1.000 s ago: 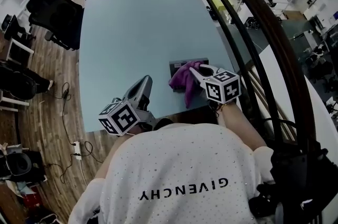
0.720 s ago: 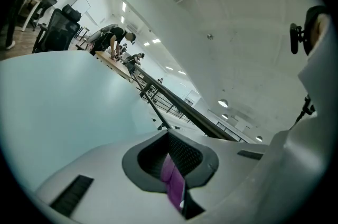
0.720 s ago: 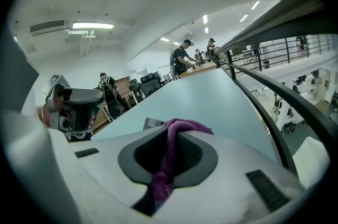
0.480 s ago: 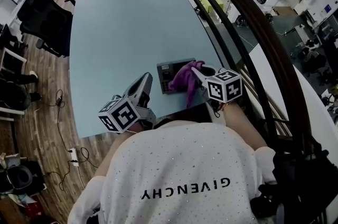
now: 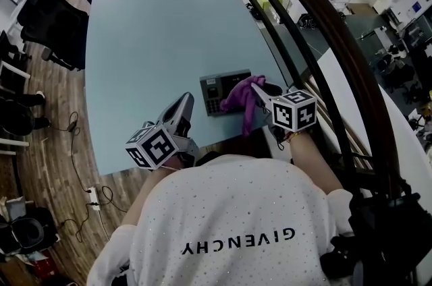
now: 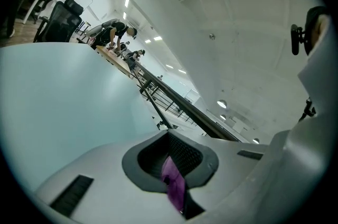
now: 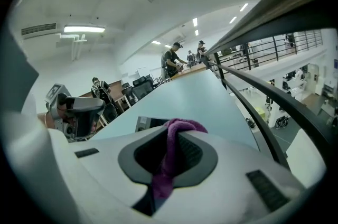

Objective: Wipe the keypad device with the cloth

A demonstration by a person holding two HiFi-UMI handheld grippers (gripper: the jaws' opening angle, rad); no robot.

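**A:** Where's the keypad?

**B:** The keypad (image 5: 214, 94) lies flat on the table (image 5: 162, 28), near the corner closest to me on the railing (image 5: 317, 42) side. The cloth (image 5: 241, 96) is bunched over its right part, and the keys on the left show bare.

**A:** Your right gripper?

**B:** The right gripper (image 5: 260, 93) is clamped on the cloth. A fold is pinched between the jaws and a tail hangs below. The bunch touches the keypad.

**A:** And the left?

**B:** The left gripper (image 5: 183, 106) sits left of the keypad, apart from it, with its jaws drawn together. A purple sliver shows in the slit between them. I can't tell whether it is caught there or only seen through the gap.

**A:** What could go wrong?

**B:** Nothing pins the keypad. I reckon a firm stroke would drag it along with the cloth, and a push toward the railing could run it off the table edge. The pinch is also only on a fold, so a snag on the keys might pull the cloth free. The loose tail may also sweep the table and miss the keys.
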